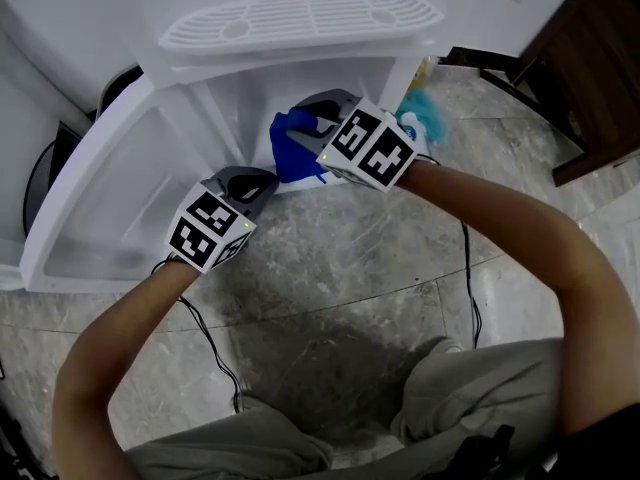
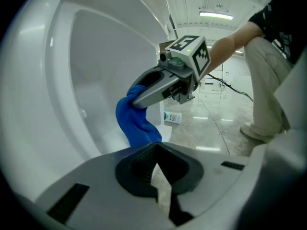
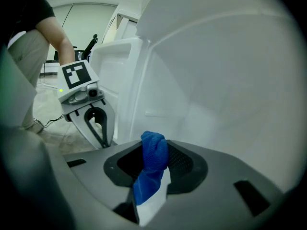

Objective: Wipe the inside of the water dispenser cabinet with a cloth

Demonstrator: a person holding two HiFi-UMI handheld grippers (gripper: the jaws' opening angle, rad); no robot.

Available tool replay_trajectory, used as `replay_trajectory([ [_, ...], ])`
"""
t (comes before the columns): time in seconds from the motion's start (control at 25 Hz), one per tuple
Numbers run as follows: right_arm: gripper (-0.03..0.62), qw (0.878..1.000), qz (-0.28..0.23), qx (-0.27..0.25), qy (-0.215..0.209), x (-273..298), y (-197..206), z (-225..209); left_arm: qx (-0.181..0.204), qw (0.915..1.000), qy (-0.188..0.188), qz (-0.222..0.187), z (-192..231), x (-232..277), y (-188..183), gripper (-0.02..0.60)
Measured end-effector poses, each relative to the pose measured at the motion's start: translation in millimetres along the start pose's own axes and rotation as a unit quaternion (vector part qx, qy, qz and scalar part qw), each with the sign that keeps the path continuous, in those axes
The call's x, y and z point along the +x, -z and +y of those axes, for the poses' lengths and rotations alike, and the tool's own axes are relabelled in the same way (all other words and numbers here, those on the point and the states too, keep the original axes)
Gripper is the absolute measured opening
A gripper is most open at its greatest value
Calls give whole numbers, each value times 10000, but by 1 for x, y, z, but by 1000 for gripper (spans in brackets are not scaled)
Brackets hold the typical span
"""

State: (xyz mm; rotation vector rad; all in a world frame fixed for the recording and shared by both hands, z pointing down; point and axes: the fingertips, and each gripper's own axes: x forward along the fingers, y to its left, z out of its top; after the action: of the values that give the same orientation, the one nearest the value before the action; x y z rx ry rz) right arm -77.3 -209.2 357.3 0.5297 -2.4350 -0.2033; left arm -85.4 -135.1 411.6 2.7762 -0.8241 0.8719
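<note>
- Blue cloth (image 3: 149,181) is sitting pinched between the closed jaws of the right gripper (image 3: 154,146), just inside the white cabinet (image 1: 225,108); only the right gripper view is showing this pinch close up.
- Beside the cabinet's mouth, the left gripper (image 2: 154,163) is hovering with jaws meeting at their tips and holding nothing; its view alone is showing a small bottle (image 2: 172,117) on the floor (image 1: 330,258).
- At left, the open door (image 1: 80,198) is flanking the cabinet; cables (image 1: 470,298) are trailing over the floor.
- In the head view, the right gripper's body is covering part of the cloth, and contact with the cabinet wall is hard to make out.
</note>
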Motion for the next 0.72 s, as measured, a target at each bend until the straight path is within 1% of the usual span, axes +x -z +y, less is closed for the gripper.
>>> replay_trajectory([
  [0.08, 103, 9992, -126, -92, 373, 11, -12, -15, -69, 10000, 26, -43, 1, -2, 5, 8],
  [0.2, 103, 9926, -352, -302, 1121, 23, -29, -42, -183, 9998, 51, -58, 3, -3, 14, 8],
  [0.24, 103, 9904, -340, -389, 1283, 28, -30, -48, -227, 9997, 56, -57, 3, -4, 17, 8],
  [0.28, 103, 9896, -280, -456, 1334, 35, -27, -49, -273, 9996, 62, -56, 4, -5, 20, 8],
  [0.32, 103, 9906, -175, -493, 1265, 45, -21, -46, -319, 9995, 69, -55, 5, -5, 24, 8],
  [0.36, 103, 9925, -28, -521, 1103, 56, -11, -40, -363, 9993, 75, -50, 6, -6, 27, 8],
  [0.44, 103, 9951, 306, -640, 691, 78, 11, -22, -441, 9990, 76, -40, 8, -8, 34, 8],
  [0.56, 103, 9944, 657, -808, 185, 105, 35, 3, -567, 9984, 69, -22, 11, -10, 44, 8],
  [0.64, 103, 9928, 814, -876, -55, 121, 43, 15, -644, 9979, 70, 7, 11, -11, 51, 8],
  [0.72, 103, 9902, 918, -1043, -171, 136, 46, 18, -689, 9976, 66, 41, 13, -12, 57, 8],
])
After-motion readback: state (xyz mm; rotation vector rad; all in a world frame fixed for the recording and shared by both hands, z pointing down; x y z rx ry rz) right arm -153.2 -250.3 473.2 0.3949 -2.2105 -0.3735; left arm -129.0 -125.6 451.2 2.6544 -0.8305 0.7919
